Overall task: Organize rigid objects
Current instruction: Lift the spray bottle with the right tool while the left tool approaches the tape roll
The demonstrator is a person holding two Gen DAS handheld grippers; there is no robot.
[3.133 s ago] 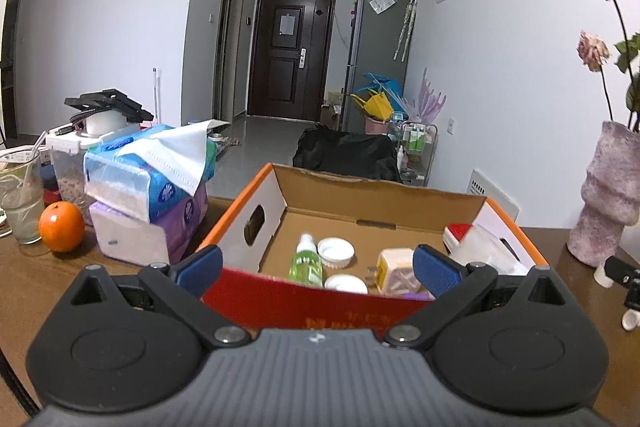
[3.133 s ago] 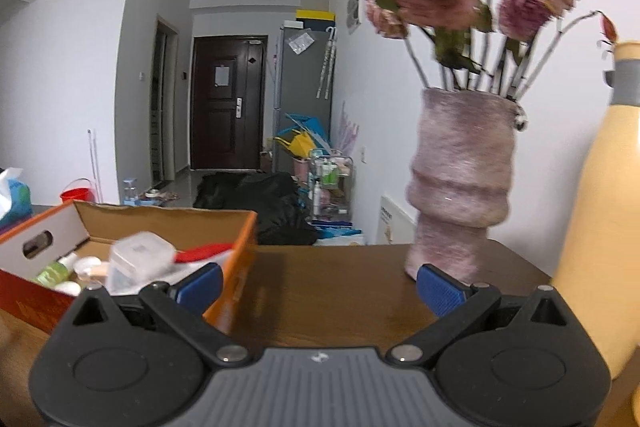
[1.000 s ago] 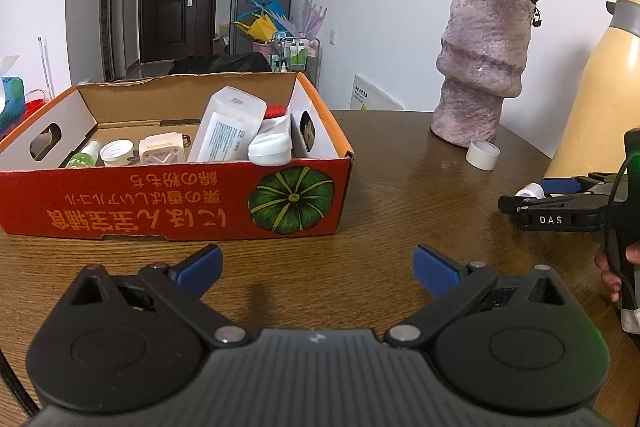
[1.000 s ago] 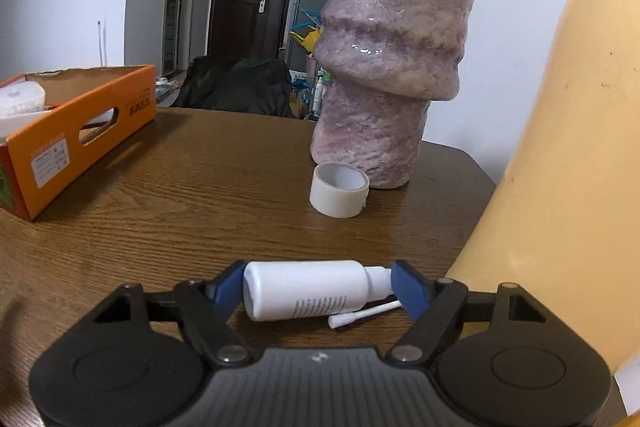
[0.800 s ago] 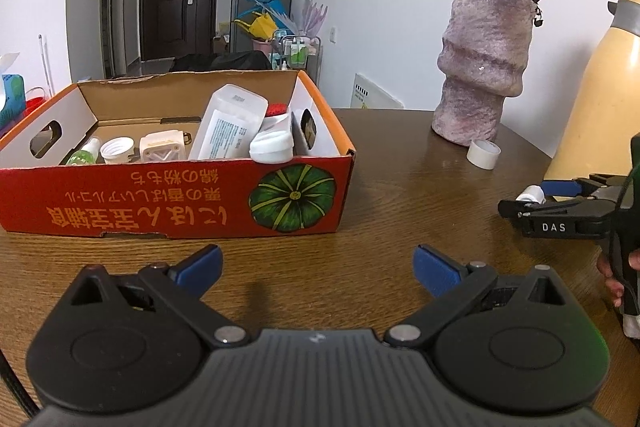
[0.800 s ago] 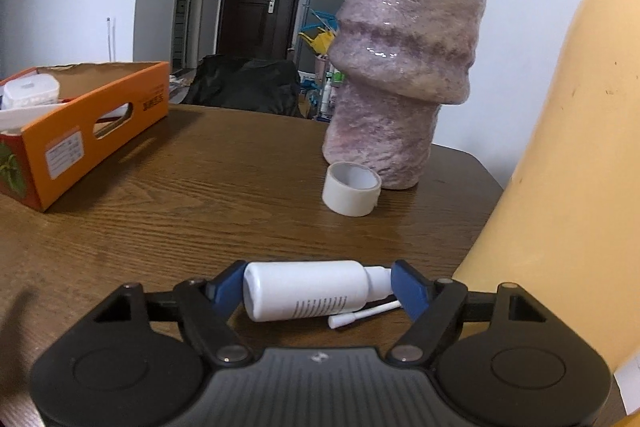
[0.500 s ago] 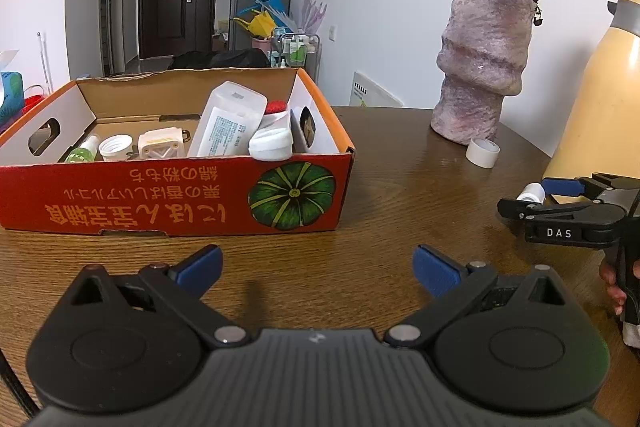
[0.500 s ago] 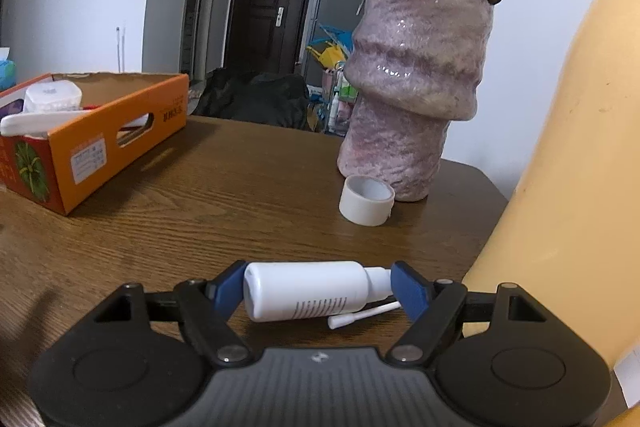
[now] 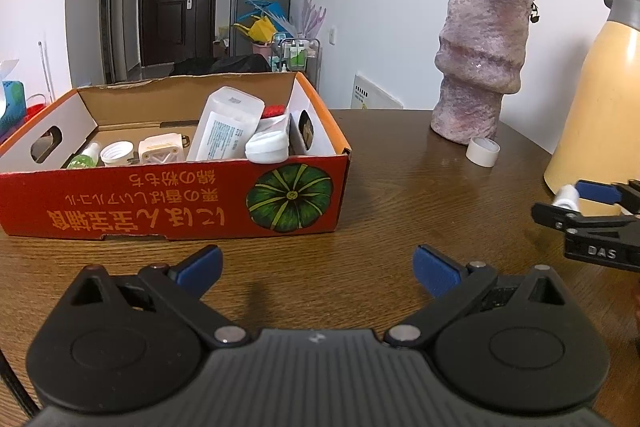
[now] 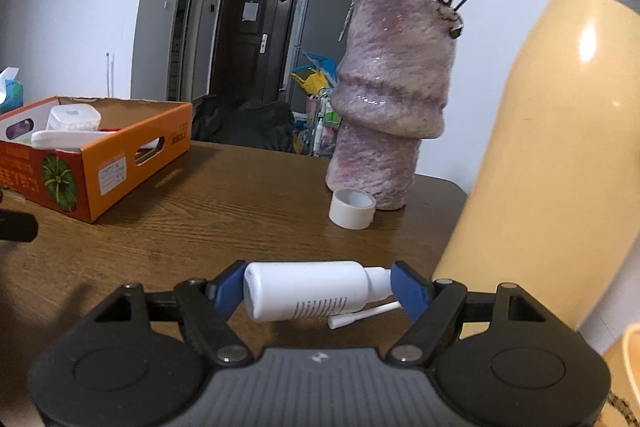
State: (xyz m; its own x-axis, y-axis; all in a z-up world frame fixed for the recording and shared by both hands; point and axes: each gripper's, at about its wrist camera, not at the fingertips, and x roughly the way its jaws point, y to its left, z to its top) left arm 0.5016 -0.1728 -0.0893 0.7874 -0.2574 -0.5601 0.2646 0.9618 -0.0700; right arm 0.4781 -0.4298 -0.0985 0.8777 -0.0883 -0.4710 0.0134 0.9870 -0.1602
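Right gripper (image 10: 318,289), half closed, clamps a small white bottle (image 10: 308,290) lengthwise: one blue pad bears on the bottle's base, the other on its nozzle cap, and the bottle lies crosswise between them, lifted clear of the desk (image 10: 224,211). A thin white stick (image 10: 362,315) shows just beneath the bottle; whether it is attached to the bottle cannot be told. Left gripper (image 9: 318,267) hovers over bare wood in front of the box, jaws wide apart, nothing between them.

Cardboard box (image 9: 172,203), printed with a green pumpkin, stands on the desk well apart from the held bottle. It already holds several rigid items: a tall white container (image 9: 228,127) leaning upright, a white tube (image 9: 267,147) resting against the near wall, a cream block (image 9: 162,149), a white cap (image 9: 116,151) and a small green bottle (image 9: 82,158).

A roll of white tape (image 10: 352,207) stands on the desk touching or just beside the foot of the mottled vase (image 10: 390,99), with the yellow flask (image 10: 560,131) near it.

Judged progress: well advanced. Most items are boxed; the white bottle is picked but not yet delivered, and the tape roll appears to be the one loose item left.
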